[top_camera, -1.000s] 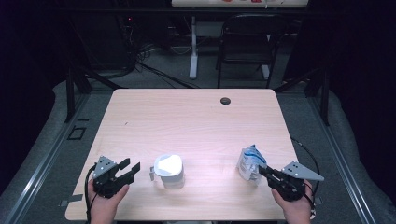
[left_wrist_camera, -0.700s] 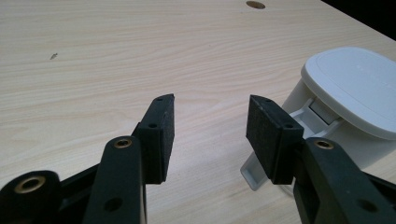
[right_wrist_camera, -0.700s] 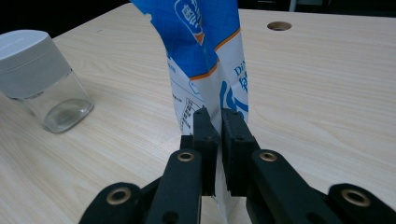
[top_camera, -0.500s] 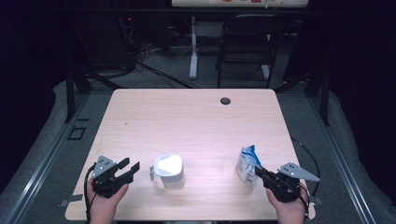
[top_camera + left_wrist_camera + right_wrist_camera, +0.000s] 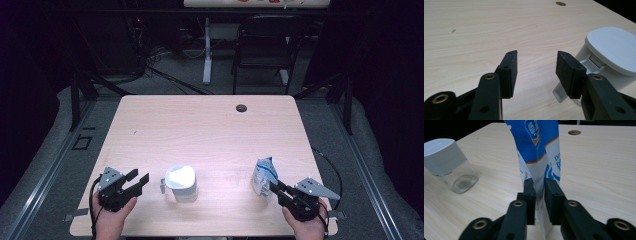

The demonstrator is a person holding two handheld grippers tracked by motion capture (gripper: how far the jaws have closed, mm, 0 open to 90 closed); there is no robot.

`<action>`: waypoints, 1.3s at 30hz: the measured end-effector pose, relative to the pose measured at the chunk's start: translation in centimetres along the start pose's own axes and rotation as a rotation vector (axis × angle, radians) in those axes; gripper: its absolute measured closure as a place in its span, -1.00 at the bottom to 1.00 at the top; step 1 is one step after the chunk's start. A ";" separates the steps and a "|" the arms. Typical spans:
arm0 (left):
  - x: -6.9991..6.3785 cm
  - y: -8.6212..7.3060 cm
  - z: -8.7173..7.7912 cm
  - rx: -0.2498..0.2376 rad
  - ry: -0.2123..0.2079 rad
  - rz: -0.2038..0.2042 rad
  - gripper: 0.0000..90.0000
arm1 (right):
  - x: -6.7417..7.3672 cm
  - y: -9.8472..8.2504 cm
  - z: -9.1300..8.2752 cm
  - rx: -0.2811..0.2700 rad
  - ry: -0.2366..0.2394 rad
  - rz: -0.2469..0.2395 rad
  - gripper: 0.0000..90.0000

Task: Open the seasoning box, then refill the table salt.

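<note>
On the wooden table (image 5: 210,130), the right gripper's (image 5: 539,185) fingers, just easing apart, flank the upright pouch (image 5: 537,150); left gripper (image 5: 536,66) gapes empty.

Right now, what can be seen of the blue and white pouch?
The pouch is a soft, glossy pack, white with blue panels, an orange stripe and printed lettering. It stands upright near the table's front right edge. The right tongs have its thin edge between their pads, which have just been opening and stand slightly apart around it.

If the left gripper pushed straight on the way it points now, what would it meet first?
Probably bare table. The left gripper stands open, and the white-lidded jar sits just right of its line; the right-hand jaw might clip the jar's latch tab, but depth is hard to judge.
</note>
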State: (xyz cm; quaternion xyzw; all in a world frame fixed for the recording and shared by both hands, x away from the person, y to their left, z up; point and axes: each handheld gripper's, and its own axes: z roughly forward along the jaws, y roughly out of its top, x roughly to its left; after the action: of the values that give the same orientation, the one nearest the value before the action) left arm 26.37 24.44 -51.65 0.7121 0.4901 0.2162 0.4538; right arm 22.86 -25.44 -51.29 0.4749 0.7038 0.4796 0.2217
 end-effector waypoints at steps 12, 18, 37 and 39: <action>-0.6 0.4 -0.2 -0.006 -0.023 0.009 0.16 | 0.5 -0.5 0.2 -0.033 -0.041 -0.044 0.20; -0.8 0.9 -0.3 -0.013 -0.050 0.005 0.20 | 0.4 -0.1 -0.4 -0.037 -0.038 -0.037 0.18; -2.3 2.9 0.0 0.019 -0.097 0.059 0.17 | 1.8 3.2 -3.6 -0.072 -0.039 -0.075 0.17; -2.7 3.2 0.0 0.032 -0.108 0.071 0.23 | 2.4 4.0 -4.1 -0.091 -0.033 -0.091 0.17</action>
State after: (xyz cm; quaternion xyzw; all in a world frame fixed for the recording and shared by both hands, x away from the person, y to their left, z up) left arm 26.86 21.67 -48.54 0.7470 0.4427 0.1857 0.4600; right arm 20.43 -24.90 -45.58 0.4397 0.6985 0.4925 0.2762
